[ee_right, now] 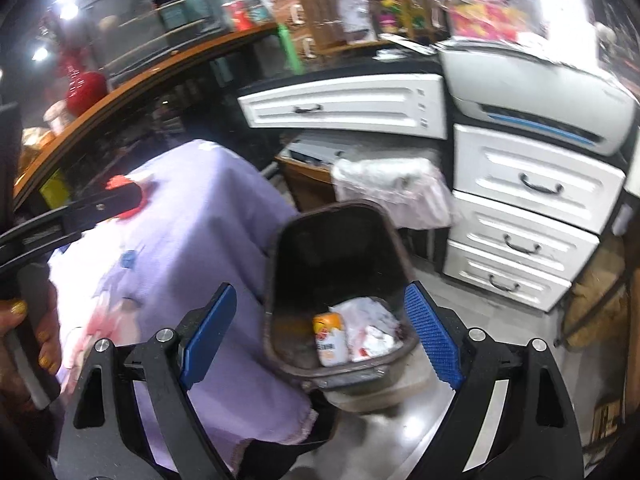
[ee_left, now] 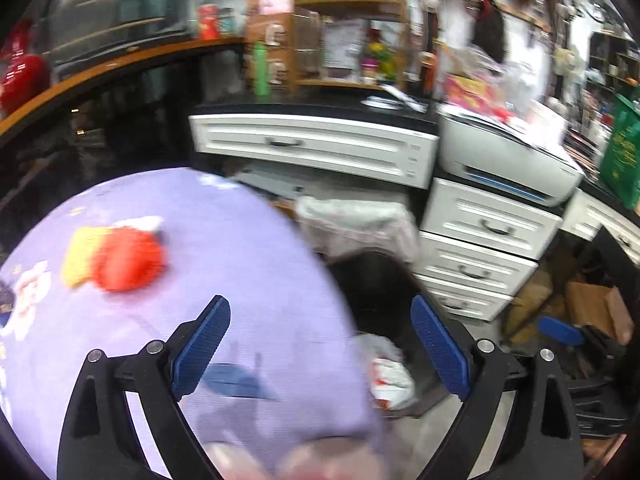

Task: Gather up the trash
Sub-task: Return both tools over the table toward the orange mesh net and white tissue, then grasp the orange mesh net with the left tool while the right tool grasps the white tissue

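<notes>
Lilac tablecloth (ee_right: 208,216); bin (ee_right: 340,280) with can (ee_right: 330,338) between spread right tool (ee_right: 320,330)

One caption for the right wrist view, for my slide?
Open right gripper above dark bin holding a can and crumpled wrapper.

tablecloth (ee_right: 224,216): lilac woven cloth, matt, printed with flowers
bin (ee_right: 340,248): dark hard plastic, dull and scuffed inside
can (ee_right: 330,338): glossy printed metal
wrapper (ee_right: 370,330): crinkled white plastic film
drawers (ee_right: 532,184): white panels, smooth and semi-gloss, with dark metal handles
pads (ee_right: 434,340): blue, rough-textured rubber
counter edge (ee_right: 132,80): polished wood
</notes>
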The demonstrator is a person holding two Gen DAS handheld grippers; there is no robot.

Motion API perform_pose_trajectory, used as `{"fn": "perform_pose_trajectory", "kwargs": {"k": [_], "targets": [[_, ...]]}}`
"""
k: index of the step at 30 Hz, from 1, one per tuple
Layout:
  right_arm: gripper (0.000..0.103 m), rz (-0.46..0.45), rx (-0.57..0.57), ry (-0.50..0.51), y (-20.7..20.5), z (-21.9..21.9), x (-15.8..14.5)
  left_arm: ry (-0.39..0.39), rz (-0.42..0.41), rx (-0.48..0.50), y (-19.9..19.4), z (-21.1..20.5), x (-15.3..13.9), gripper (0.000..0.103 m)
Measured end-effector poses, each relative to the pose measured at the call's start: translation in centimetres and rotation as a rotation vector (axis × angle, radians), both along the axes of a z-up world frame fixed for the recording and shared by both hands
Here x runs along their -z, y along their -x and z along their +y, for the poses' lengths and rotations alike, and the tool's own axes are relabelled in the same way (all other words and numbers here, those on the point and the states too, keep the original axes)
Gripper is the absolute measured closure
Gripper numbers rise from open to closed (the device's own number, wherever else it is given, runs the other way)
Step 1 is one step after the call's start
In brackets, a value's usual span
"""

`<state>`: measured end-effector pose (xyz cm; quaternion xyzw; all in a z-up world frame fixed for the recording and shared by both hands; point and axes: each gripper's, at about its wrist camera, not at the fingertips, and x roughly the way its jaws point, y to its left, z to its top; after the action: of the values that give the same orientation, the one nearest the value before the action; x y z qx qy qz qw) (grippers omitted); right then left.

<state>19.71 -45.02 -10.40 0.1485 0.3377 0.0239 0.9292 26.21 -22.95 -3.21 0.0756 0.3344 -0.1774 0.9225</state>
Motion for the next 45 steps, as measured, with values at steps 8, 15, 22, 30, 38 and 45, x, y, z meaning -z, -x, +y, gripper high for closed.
{"fn": "perform_pose_trajectory", "kwargs": {"k": [8,15,22,30,38,45], "targets": [[0.011,-0.041,-0.102,-0.004,-1.0,3.8,-2.1,-0.035,-0.014,-0.238,-5.7,8.2,0.4,0.011],[0.011,-0.038,-0.160,0.020,-1.8,6.2,-2.9,-0.018,0.050,-0.283,-11.2,10.7,1.5,0.023],[0.011,-0.036,-0.211,0.020,-3.4,7.9,-3.4,-0.013,0.054,-0.245,-10.7,11.1,1.8,0.071],[0.011,-0.069,-0.362,0.006,-8.5,12.7,-5.9,0.089,0.023,-0.266,-5.6,14.6,-0.6,0.077],[0.011,0.031,-0.520,-0.008,-16.9,21.1,-5.6,0.093,-0.127,-0.396,-1.9,18.3,-1.4,0.077],[0.011,0.141,-0.579,0.066,-23.8,26.4,-4.1,0.164,-0.097,-0.416,-2.3,19.5,-1.2,0.077]]}}
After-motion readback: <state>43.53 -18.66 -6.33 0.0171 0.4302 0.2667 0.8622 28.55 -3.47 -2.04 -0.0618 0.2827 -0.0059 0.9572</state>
